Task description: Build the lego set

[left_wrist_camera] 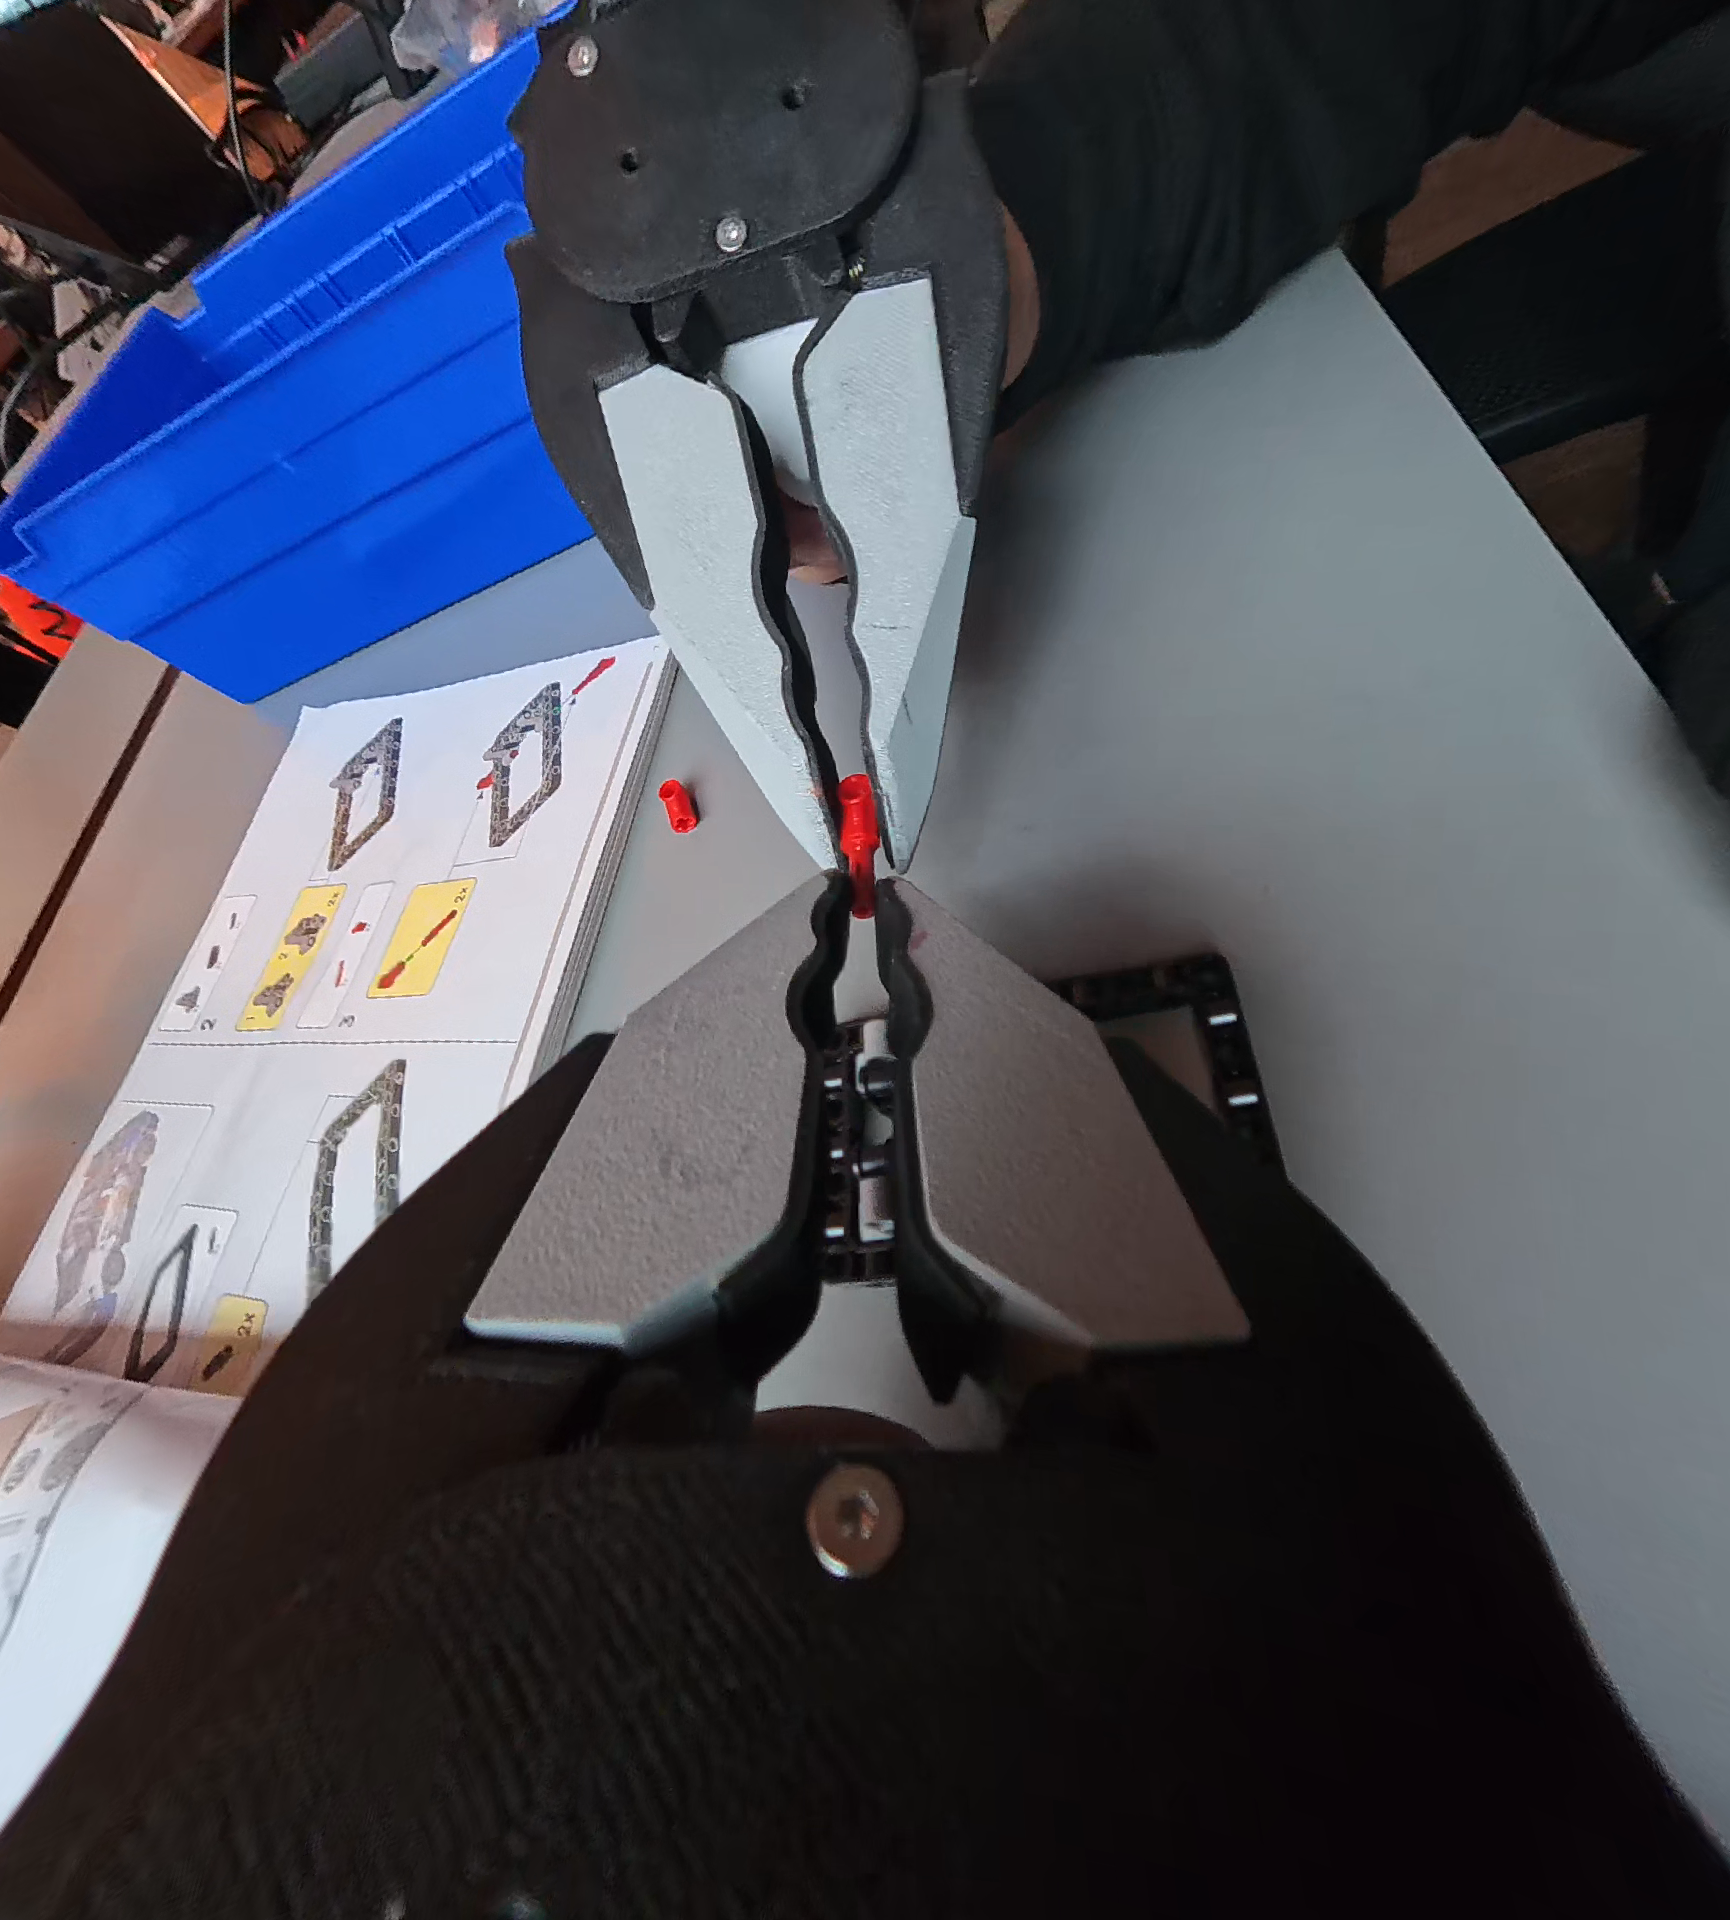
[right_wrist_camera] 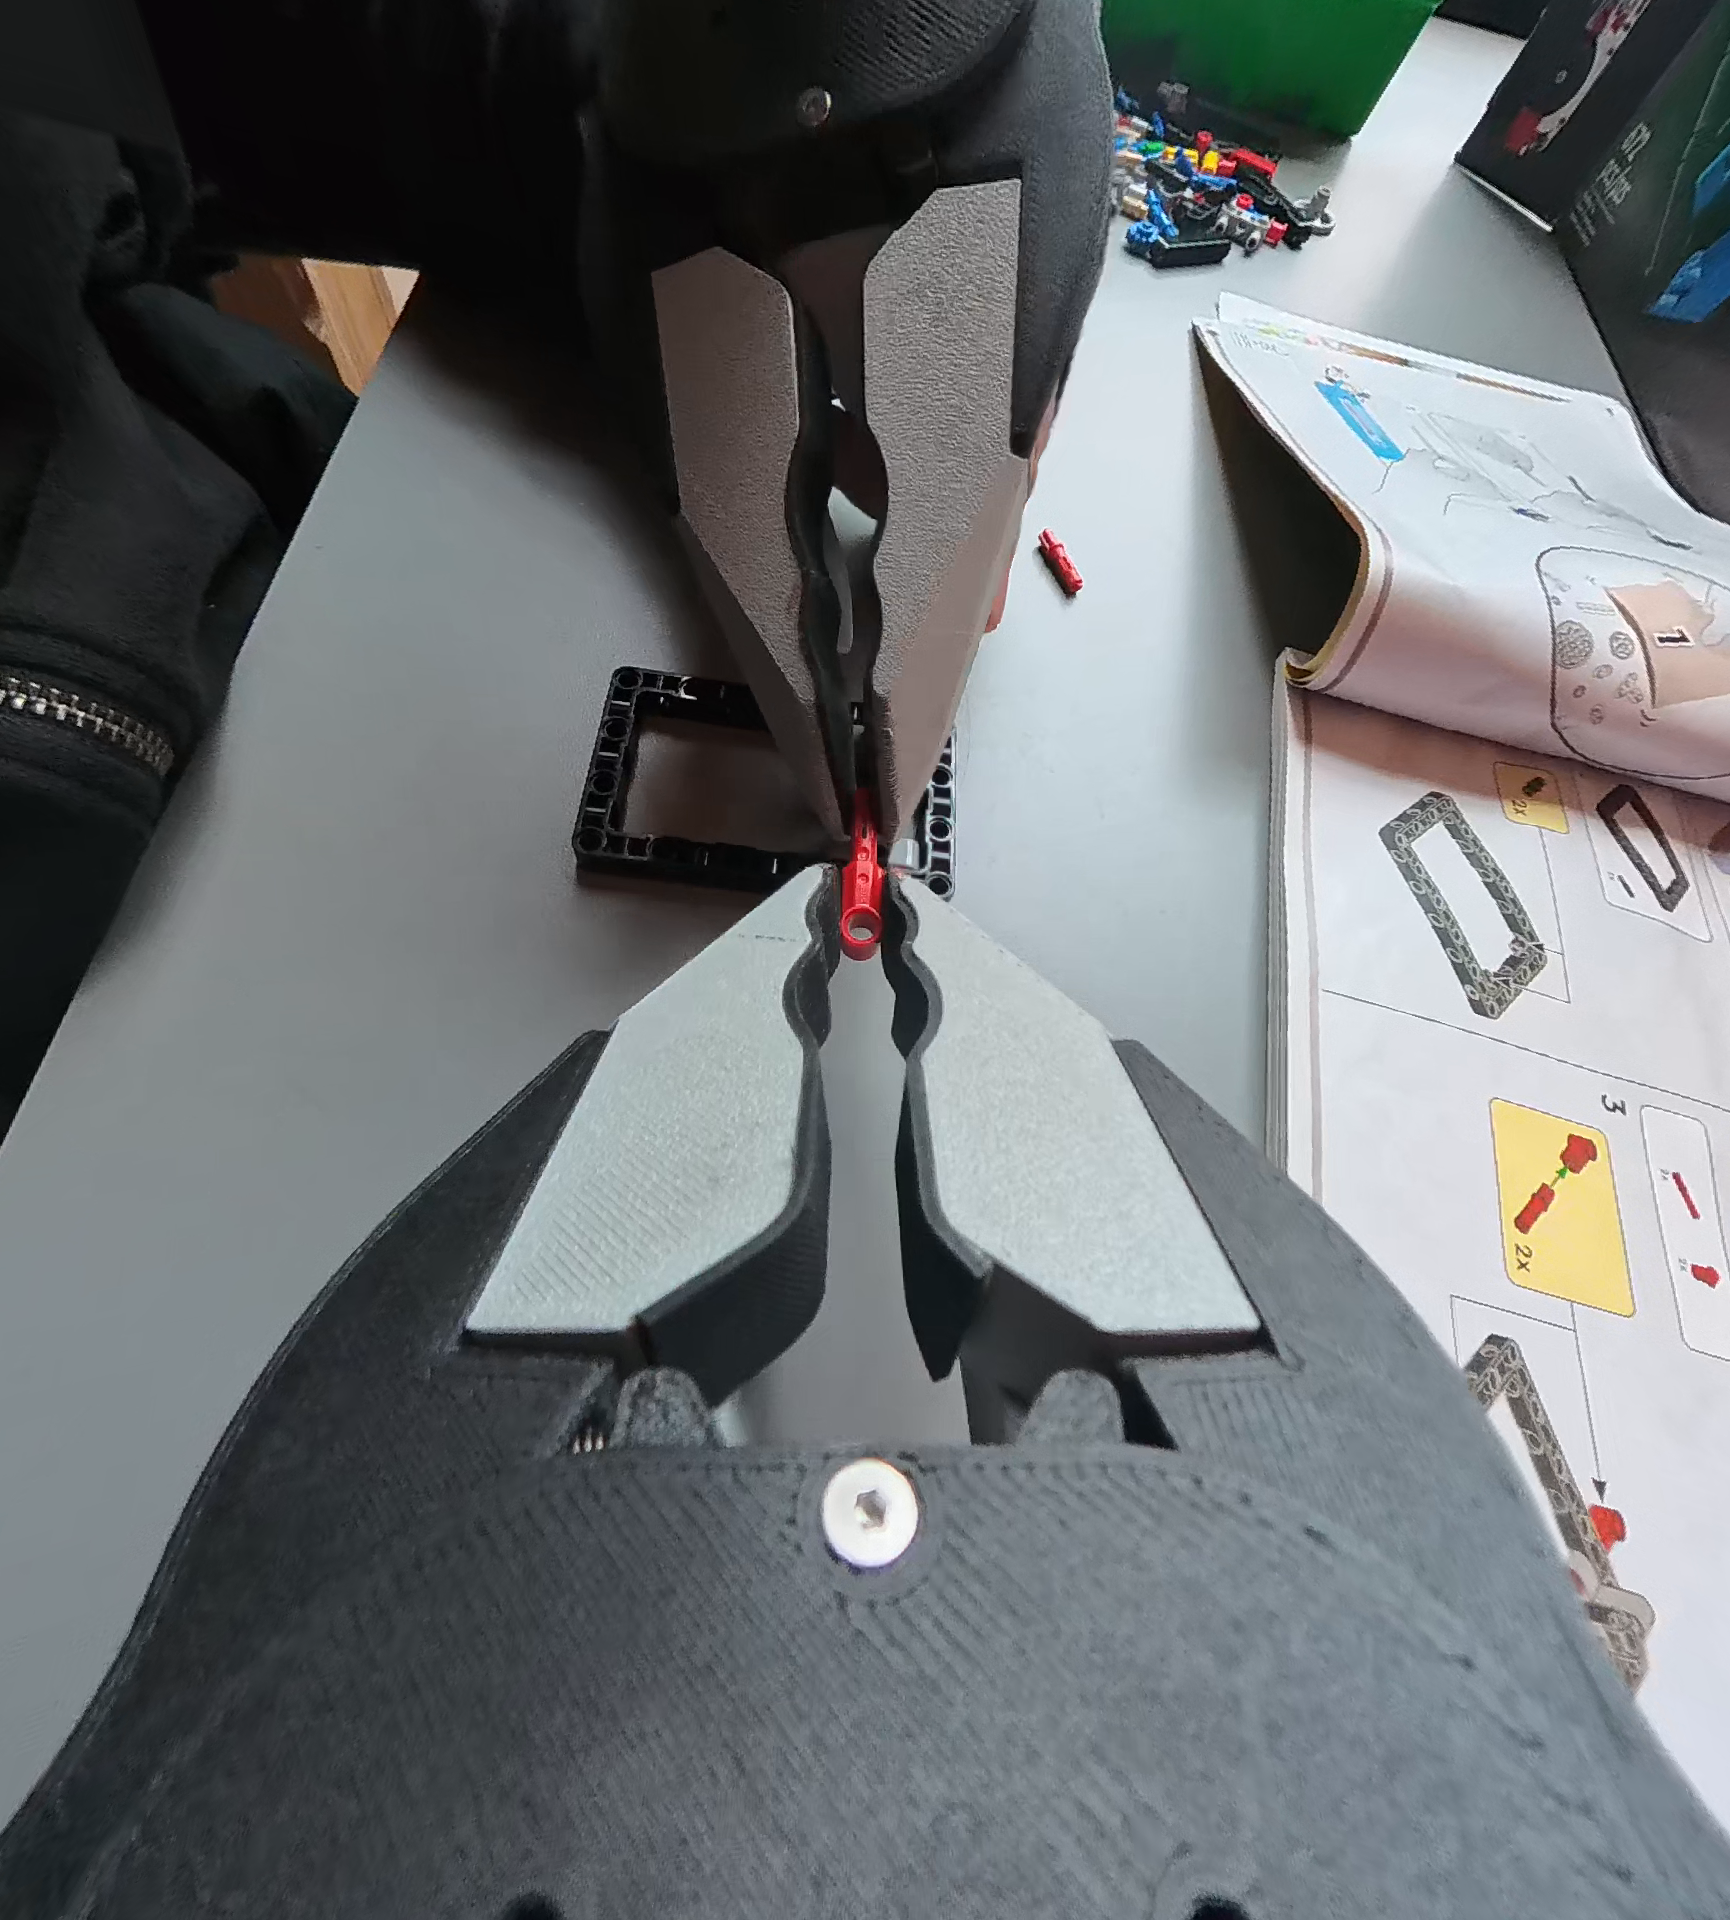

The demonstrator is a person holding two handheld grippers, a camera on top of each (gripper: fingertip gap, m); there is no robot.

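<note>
We see the left gripper (left_wrist_camera: 861, 888) and the right gripper (right_wrist_camera: 856, 899) meeting tip to tip over the desk (left_wrist_camera: 1360, 727), both nearly closed on red lego parts. The right gripper pinches a small red connector (right_wrist_camera: 859, 902) with a round hole at its near end; the left gripper's tips clamp a thin red piece (left_wrist_camera: 859, 896) that runs into that connector. We cannot tell from either view whether these two red parts are fully seated in each other, since the fingertips cover the joint.

Directly beneath the grippers a black rectangular lego frame (right_wrist_camera: 622, 774) lies flat on the desk, toward the edge where the person's dark sleeve (right_wrist_camera: 30, 665) rests. A loose red pin (right_wrist_camera: 1060, 559) sits on the bare desk between the frame and the open instruction booklet (right_wrist_camera: 1463, 1039). Past the booklet, a blue plastic bin (left_wrist_camera: 321, 416) stands near one far edge of the desk. In the right wrist view a scatter of mixed lego pieces (right_wrist_camera: 1214, 203) lies toward another far edge, beside a dark box (right_wrist_camera: 1671, 156).
</note>
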